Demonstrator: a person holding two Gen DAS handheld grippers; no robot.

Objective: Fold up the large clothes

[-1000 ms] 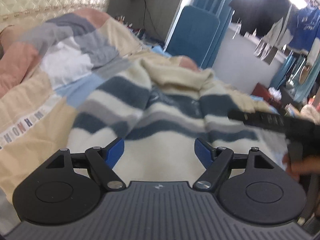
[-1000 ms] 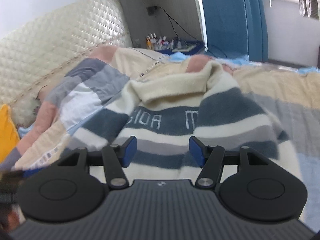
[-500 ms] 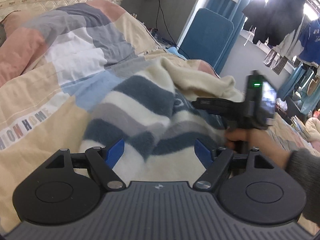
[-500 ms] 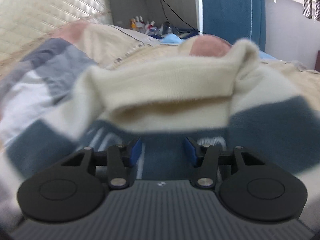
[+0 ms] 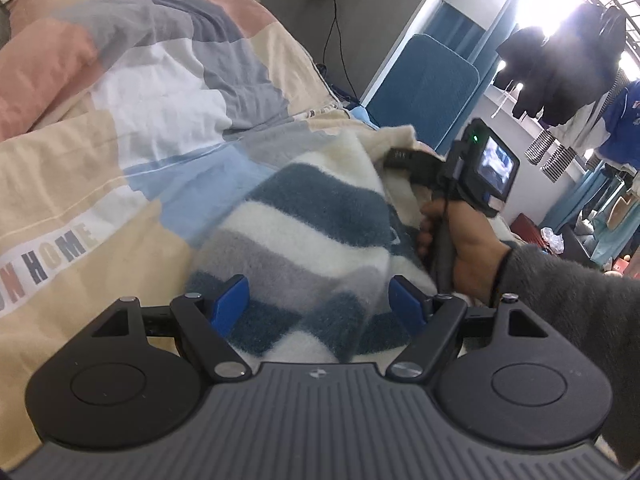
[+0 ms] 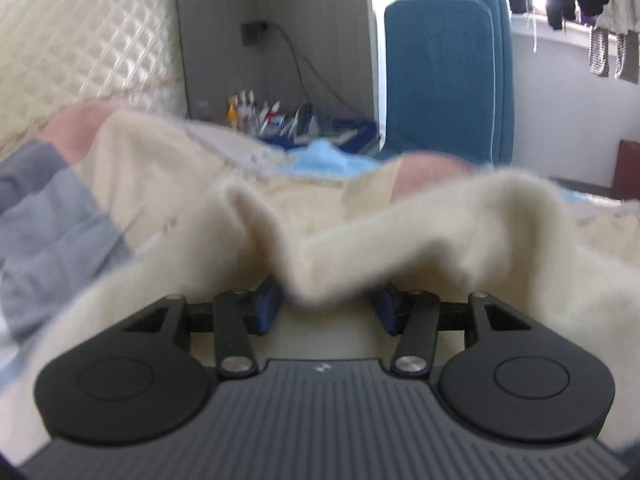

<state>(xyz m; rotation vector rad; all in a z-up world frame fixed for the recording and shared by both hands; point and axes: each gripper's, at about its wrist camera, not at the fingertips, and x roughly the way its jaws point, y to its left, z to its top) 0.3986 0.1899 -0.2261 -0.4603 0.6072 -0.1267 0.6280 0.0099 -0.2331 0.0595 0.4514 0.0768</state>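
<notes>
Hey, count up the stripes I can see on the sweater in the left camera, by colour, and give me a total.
On the striped sweater, left wrist view, between the left gripper fingers and the cream hem that the right gripper reaches:
Dark blue stripes: 3
White stripes: 3
Grey stripes: 1
Total: 7 visible stripes; more may be hidden in the folds.

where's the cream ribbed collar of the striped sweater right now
In the right wrist view, the cream ribbed collar of the fuzzy blue, grey and white striped sweater lies bunched low centre, between the right gripper fingers.
</notes>
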